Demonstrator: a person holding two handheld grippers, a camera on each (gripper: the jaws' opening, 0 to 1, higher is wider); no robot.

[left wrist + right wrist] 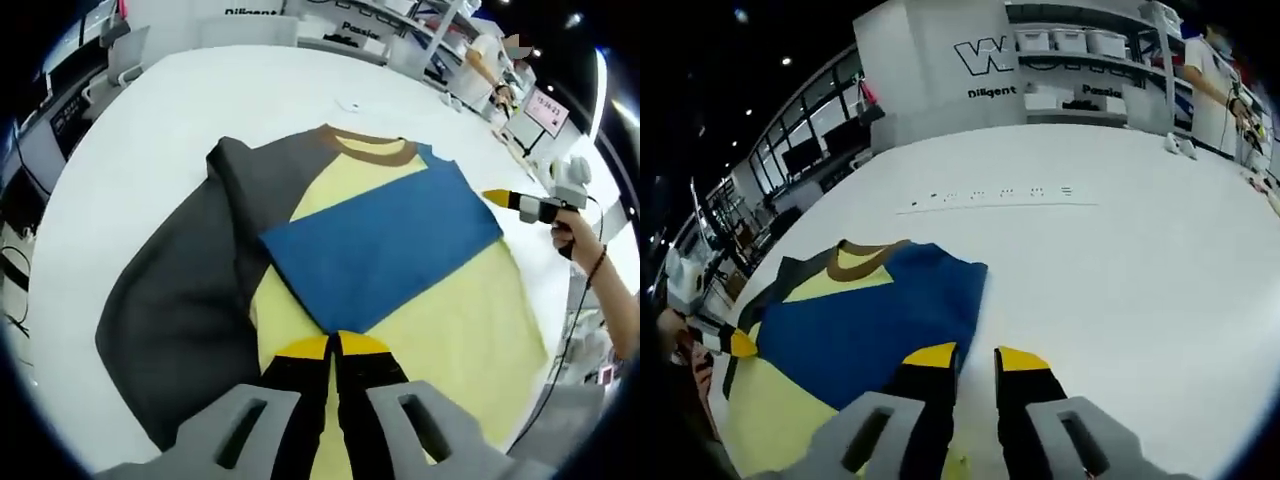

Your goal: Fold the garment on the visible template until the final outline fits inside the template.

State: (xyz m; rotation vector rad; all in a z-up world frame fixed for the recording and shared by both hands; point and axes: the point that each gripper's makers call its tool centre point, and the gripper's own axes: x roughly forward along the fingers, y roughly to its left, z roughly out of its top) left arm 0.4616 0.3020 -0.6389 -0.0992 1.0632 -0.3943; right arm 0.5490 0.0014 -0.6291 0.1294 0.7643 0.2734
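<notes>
A shirt with a yellow body point(450, 330), a brown collar point(375, 150) and a dark grey sleeve point(180, 300) lies flat on the white table point(150, 140). Its blue sleeve point(385, 245) is folded slantwise across the chest. My left gripper point(331, 345) has its yellow tips pressed together at the blue sleeve's narrow end. My right gripper point(977, 357) hovers just off the shirt's blue shoulder point(880, 320), jaws slightly apart with nothing between them. It also shows at the shirt's right edge as the right gripper point(500, 197), held by a hand point(580, 235).
A faint printed line with small marks point(1000, 205) runs across the table beyond the collar. Shelves with white boxes point(1070, 40) and a person point(1210, 70) stand at the far side. Desks and monitors point(800, 155) line the left.
</notes>
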